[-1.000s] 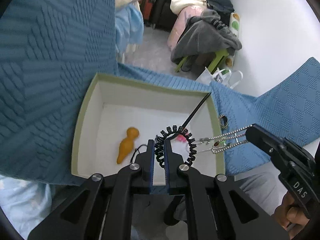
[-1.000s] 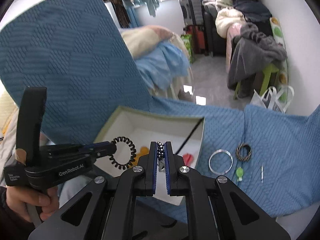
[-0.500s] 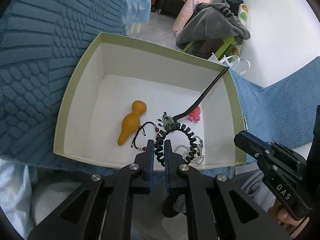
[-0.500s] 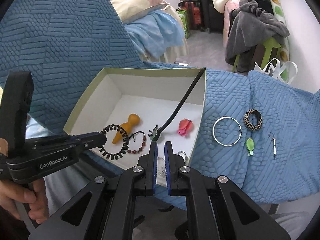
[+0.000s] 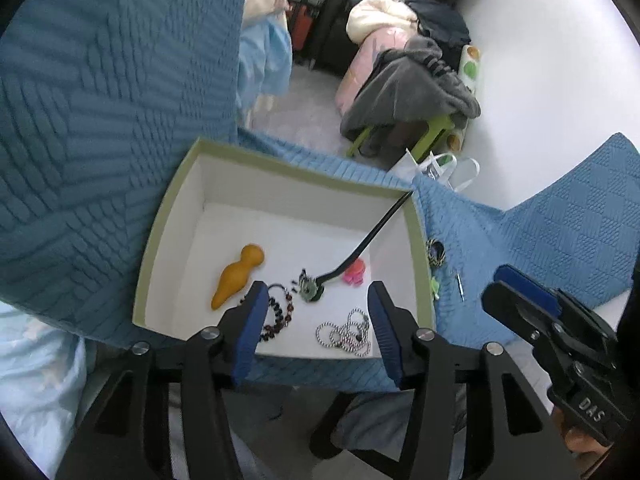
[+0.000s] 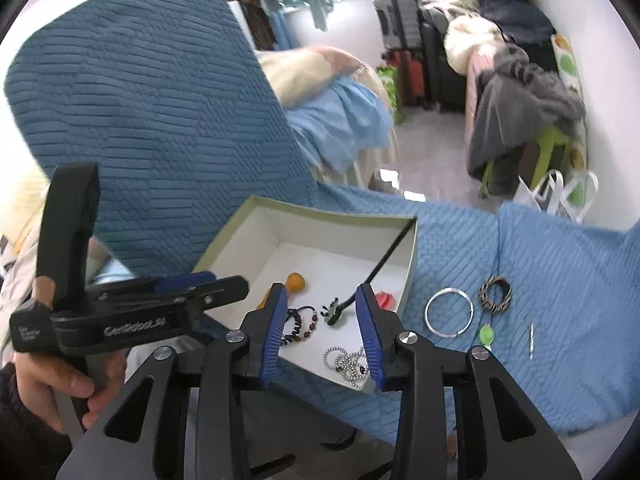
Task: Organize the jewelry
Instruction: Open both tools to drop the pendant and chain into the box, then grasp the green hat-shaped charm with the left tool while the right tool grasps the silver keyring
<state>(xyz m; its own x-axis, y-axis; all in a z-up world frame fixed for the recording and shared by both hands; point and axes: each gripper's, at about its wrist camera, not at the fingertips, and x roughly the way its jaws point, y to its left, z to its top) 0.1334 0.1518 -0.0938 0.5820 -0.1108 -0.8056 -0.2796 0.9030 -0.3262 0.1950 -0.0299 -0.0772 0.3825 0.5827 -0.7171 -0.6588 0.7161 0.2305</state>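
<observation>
**Inspector A:** Green-rimmed white cardboard box [image 5: 416, 240], centre of the left-wrist view, already holds most of the jewelry: an orange gourd-shaped pendant [image 5: 236, 276] at its left, a dark red beaded bracelet [image 5: 280, 314] near the front wall, a black coiled hair tie [image 6: 295, 322] beside that bracelet, a silver ball-chain necklace [image 5: 346, 334] at front right, a pink flower clip [image 5: 354, 272], and a black hair stick [image 5: 370, 240] leaning into the far right corner.

**Inspector B:** And outstanding?

**Inspector A:** On the blue quilted cover [image 6: 560, 280], right of the box in the right-wrist view, four pieces lie loose: a silver bangle [image 6: 449, 316], a black-and-tan patterned ring bracelet [image 6: 496, 294], a small green charm [image 6: 486, 335] and a thin silver pin [image 6: 531, 336]. My judgement: well past halfway, those four remaining.

**Inspector B:** Jaws?

**Inspector A:** The left gripper [image 5: 316, 328] has just been opening; its jaws stand apart with nothing pressed between them, the beaded bracelet and chain lying below in the box. The right gripper [image 6: 324, 336] has likewise just been opening, narrower, released, the chain resting on the box floor beneath it. Neither grasps anything.
</observation>
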